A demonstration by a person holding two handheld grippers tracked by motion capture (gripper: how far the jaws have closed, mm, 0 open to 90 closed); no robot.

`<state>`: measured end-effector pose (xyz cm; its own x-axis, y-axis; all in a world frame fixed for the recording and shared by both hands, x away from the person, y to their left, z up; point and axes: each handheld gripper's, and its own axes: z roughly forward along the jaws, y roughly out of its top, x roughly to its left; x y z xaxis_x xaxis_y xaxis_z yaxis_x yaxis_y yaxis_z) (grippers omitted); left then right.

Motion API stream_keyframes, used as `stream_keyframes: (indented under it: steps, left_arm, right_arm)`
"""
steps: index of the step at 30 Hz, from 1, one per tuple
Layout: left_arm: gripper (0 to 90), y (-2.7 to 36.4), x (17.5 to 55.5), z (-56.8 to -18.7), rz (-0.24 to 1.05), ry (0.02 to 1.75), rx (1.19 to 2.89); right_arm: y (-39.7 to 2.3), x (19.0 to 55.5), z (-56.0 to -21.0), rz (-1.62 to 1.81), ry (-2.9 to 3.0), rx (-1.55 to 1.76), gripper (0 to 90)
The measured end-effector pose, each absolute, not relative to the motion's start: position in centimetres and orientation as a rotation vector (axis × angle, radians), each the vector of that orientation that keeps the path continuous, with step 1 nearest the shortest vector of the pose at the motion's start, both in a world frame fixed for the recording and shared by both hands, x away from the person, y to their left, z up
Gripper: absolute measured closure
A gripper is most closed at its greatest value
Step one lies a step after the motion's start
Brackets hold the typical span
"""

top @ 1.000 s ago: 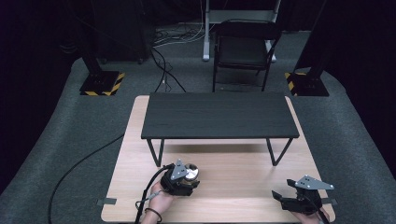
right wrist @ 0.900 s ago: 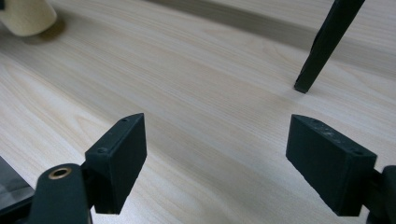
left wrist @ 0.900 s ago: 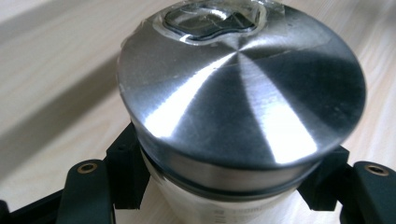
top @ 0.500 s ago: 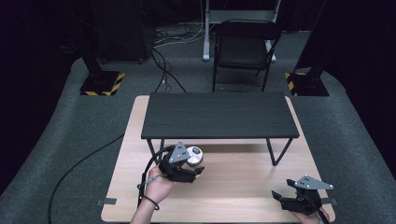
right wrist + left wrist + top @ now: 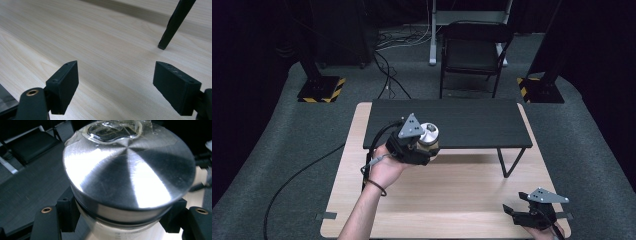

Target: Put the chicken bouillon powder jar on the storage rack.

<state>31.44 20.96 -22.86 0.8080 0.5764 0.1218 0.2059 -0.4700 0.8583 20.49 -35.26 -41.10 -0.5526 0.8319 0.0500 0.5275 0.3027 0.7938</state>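
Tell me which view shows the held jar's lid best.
Left gripper view: the metal lid sits close up above the pads clamping the jar. High view shows the lid small in the left gripper. Right gripper view looks at the table.

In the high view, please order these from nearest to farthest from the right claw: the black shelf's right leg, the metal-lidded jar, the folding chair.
From the right claw:
1. Black shelf's right leg, just above-left.
2. Metal-lidded jar, held at centre-left.
3. Folding chair, far behind the table.

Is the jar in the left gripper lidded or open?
Lidded. In the left gripper view a brushed metal lid sits flat on the jar, with the left gripper clamping just below its rim.
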Motion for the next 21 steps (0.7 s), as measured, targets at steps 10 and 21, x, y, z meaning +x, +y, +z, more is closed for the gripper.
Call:
stream_keyframes:
  steps: [10,21]
  left_arm:
    - [31.5,18.4,36.0,-22.5,0.489,0.666,2.062]
    - [20.0,17.9,37.4,-23.3,0.474,0.726,2.07]
  right_arm:
    - [-35.6,20.5,-41.2,1.14,2.198,1.229,19.4]
    - [-35.7,20.6,-41.2,1.143,2.199,1.23,19.2]
